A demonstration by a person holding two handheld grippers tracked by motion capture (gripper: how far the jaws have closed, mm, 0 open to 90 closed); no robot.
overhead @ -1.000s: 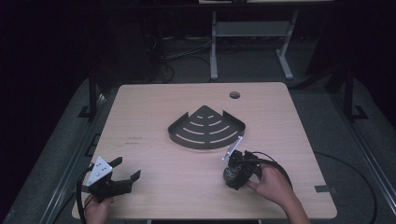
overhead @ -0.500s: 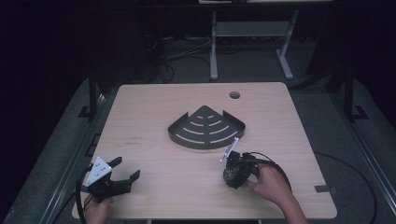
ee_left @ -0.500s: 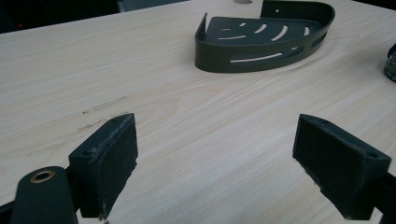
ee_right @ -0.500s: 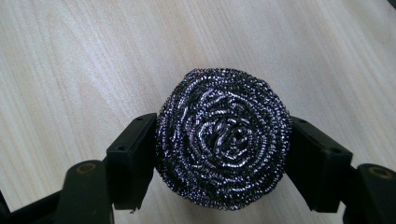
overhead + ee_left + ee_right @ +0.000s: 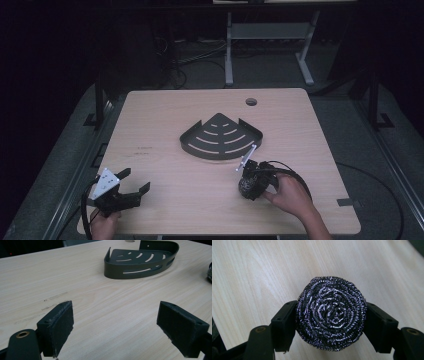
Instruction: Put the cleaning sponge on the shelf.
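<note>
Near the table's front edge, your right gripper point(image 5: 331, 322) pinches the steel scourer point(image 5: 331, 313) from both sides, so the pick looks done. Your left gripper point(image 5: 120, 327) idles with jaws spread wide. Placing into the black corner tray point(image 5: 221, 137) likely remains.

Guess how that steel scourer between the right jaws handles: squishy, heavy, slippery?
The scourer is coiled wire mesh, so probably springy and light. Its rough loops should grip the right gripper's pads, not slip. Round, so it might roll if dropped.
</note>
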